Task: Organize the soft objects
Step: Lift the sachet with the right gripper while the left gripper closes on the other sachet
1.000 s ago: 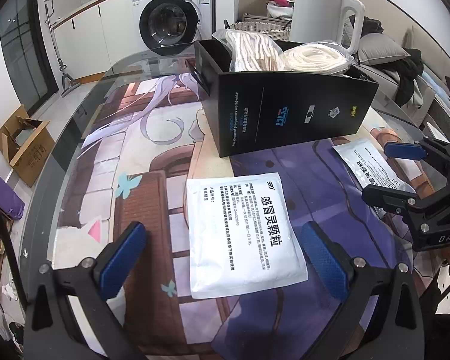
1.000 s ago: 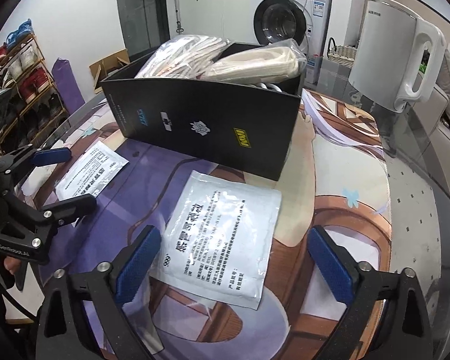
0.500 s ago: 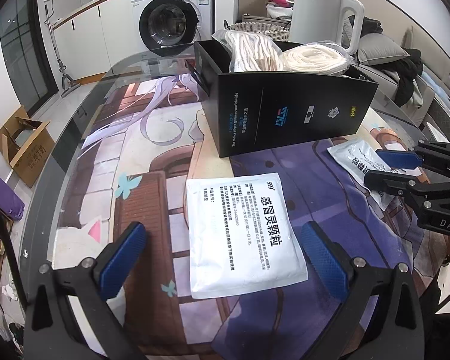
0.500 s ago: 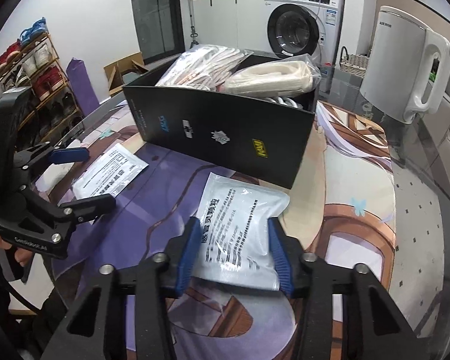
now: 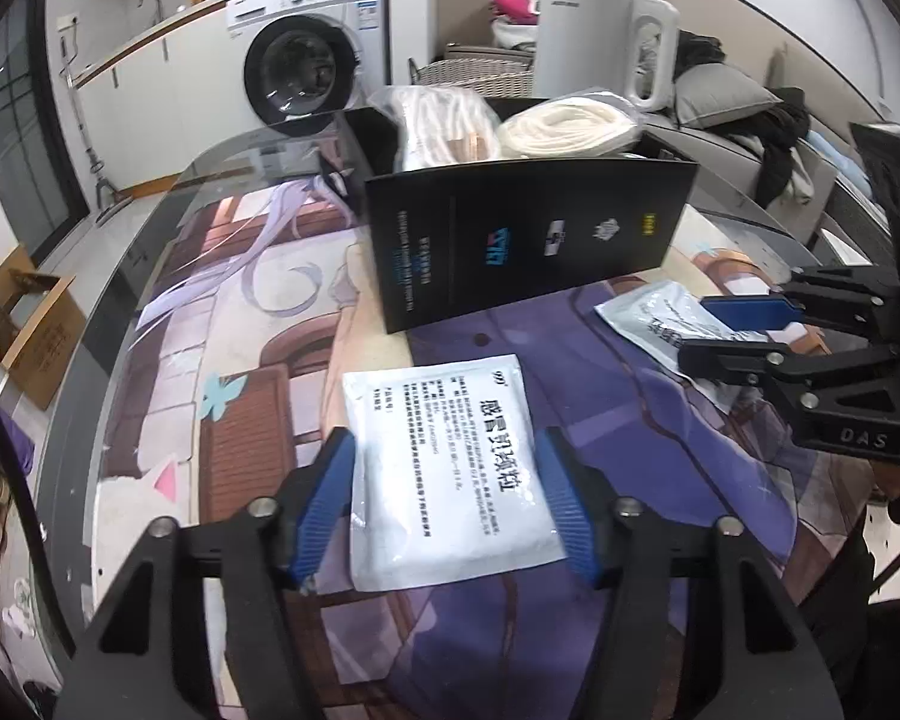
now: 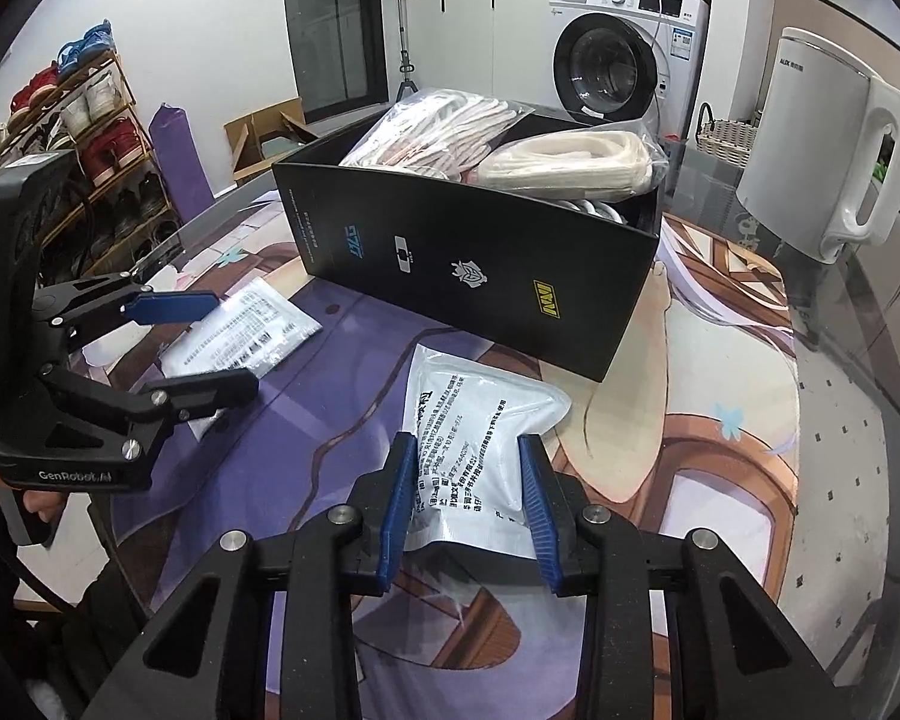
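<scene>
— So, which step are you on?

— Gripping. My right fingers (image 6: 465, 501) are pinched on the near end of a white medicine sachet (image 6: 480, 420), puffing it up. My left fingers (image 5: 444, 504) stand narrowed either side of the second sachet (image 5: 450, 468), flat on the worktop (image 5: 258, 324); contact I cannot tell.

— And next?

— I'd say lift and carry ahead into the black box (image 6: 480, 276), over its near wall, beside the bagged white rope bundles (image 6: 570, 162).
</scene>
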The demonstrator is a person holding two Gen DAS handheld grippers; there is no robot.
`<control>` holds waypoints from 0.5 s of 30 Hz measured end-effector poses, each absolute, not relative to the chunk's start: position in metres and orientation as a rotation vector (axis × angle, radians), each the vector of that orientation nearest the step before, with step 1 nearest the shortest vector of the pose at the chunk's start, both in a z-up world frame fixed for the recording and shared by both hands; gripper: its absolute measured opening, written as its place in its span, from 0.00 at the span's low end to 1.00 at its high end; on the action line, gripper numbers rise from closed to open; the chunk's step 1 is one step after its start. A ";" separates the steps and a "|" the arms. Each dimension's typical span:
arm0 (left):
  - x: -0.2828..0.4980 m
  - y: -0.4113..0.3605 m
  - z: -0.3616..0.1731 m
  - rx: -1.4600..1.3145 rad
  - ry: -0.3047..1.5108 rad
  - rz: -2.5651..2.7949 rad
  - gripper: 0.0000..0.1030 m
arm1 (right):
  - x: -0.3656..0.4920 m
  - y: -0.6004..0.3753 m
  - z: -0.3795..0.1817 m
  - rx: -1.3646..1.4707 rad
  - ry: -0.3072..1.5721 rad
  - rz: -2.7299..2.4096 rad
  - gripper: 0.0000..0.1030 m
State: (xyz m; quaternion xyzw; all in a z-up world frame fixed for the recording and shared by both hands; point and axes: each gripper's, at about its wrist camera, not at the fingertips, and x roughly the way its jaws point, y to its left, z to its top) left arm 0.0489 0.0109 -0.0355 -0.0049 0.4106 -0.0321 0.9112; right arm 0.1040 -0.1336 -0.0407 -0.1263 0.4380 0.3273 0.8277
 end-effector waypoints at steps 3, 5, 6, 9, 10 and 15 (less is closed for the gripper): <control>0.048 0.009 -0.035 -0.005 0.841 -0.078 0.48 | 0.104 -0.133 -0.040 -0.268 0.928 0.696 0.33; 0.047 0.008 -0.034 -0.003 0.837 -0.083 0.42 | 0.104 -0.133 -0.040 -0.271 0.928 0.696 0.33; 0.047 0.008 -0.033 -0.005 0.834 -0.088 0.41 | 0.104 -0.132 -0.040 -0.270 0.927 0.696 0.33; 0.046 0.007 -0.033 -0.012 0.828 -0.093 0.35 | 0.104 -0.132 -0.040 -0.271 0.927 0.696 0.33; 0.046 0.007 -0.033 -0.015 0.825 -0.096 0.34 | 0.103 -0.132 -0.040 -0.271 0.926 0.697 0.33; 0.045 0.008 -0.031 -0.028 0.814 -0.107 0.31 | 0.104 -0.132 -0.039 -0.269 0.923 0.702 0.33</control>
